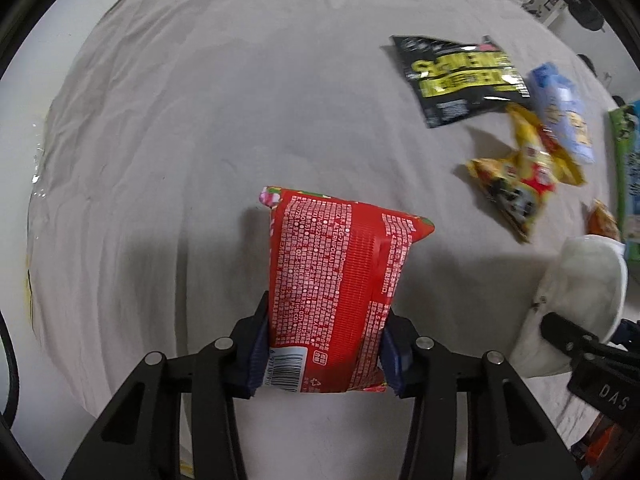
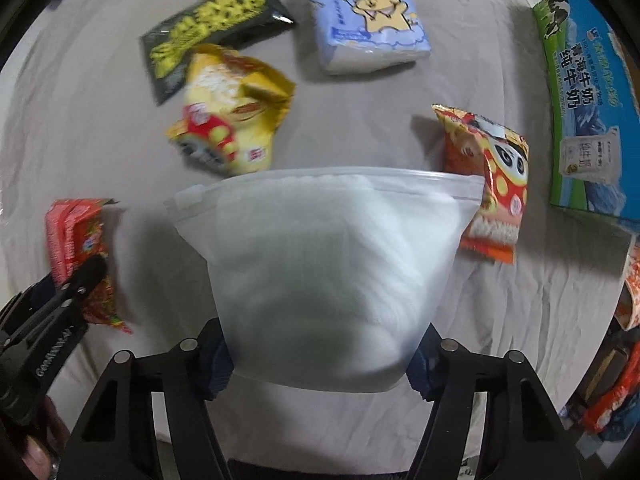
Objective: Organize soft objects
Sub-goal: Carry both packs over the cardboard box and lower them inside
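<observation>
Gripping red snack packet [image 1: 336,292] in left tongs [image 1: 322,354], white zip pouch [image 2: 332,276] in right tongs [image 2: 320,364], both above bed sheet [image 1: 180,120]. Advice: keep squeeze gentle, set down beside the other packets.

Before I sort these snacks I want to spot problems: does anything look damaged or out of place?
The yellow snack bag lies crumpled, overlapping a corner of the black packet. The rigid milk carton box sits among soft packs. The left claw grips a red packet and the right claw a white zip pouch, both intact.
</observation>
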Available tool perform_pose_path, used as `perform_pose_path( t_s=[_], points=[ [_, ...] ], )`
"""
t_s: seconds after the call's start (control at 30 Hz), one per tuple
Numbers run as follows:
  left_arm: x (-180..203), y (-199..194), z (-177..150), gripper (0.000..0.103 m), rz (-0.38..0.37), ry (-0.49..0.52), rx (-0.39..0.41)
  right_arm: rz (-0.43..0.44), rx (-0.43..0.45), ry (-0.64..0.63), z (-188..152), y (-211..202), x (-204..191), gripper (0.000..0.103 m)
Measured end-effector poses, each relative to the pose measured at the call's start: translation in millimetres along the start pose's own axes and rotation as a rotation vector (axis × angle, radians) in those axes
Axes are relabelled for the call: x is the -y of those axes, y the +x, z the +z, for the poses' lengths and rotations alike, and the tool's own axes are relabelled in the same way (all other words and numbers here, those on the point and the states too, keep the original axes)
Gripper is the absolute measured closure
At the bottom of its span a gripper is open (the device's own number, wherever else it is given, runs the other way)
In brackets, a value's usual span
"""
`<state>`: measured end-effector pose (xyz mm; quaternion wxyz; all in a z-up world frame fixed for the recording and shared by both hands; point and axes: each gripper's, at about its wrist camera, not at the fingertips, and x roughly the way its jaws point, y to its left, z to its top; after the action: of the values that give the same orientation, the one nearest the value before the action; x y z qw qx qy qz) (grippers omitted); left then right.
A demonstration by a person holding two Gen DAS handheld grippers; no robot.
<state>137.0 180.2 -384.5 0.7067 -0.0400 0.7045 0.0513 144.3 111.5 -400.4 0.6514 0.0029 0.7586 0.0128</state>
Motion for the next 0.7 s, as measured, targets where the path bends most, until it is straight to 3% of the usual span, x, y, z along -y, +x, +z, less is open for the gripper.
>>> perform_pose_path(
  t_s=[0.3, 0.37, 0.4, 0.7],
  points=[
    [23, -88, -33, 0.06, -0.087, 0.035, 0.101, 0.053, 0.109, -0.007, -41, -74, 24, 0.033],
    [32, -111, -37, 0.06, -0.113, 0.051, 0.132, 0.08, 0.144, 0.011, -52, -101, 45, 0.033],
    [27, -111, -37, 0.06, -0.123, 0.061, 0.146, 0.089, 0.155, 0.018, -56, -132, 83, 0.033],
    [103, -176, -18, 0.06, -0.22, 0.205, 0.288, 0.167, 0.309, 0.096, -94, -253, 180, 0.033]
  ],
)
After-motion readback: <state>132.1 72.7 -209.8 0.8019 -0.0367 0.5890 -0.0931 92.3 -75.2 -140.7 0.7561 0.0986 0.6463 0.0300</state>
